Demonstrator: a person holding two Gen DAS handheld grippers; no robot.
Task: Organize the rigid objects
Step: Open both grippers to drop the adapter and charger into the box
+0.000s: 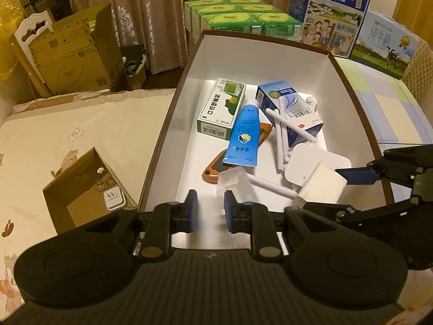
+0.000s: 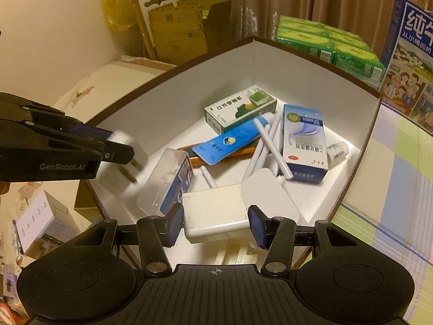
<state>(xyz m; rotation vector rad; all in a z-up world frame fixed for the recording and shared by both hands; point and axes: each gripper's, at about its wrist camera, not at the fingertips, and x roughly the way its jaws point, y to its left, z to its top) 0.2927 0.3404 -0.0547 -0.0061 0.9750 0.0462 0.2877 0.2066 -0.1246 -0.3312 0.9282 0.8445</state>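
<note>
Item: white charger block, being carried by the right gripper, jaws part open and pinching its two sides, hanging over the near corner of the brown-rimmed box.
Item: small white plug, blurred, being held by the left gripper at its closed tips, also over the box.
Contents lying inside: green carton, blue tube, blue carton, white router.
Handling judgement: lowering each piece onto bare floor, clear of the aerials, before letting go
</note>
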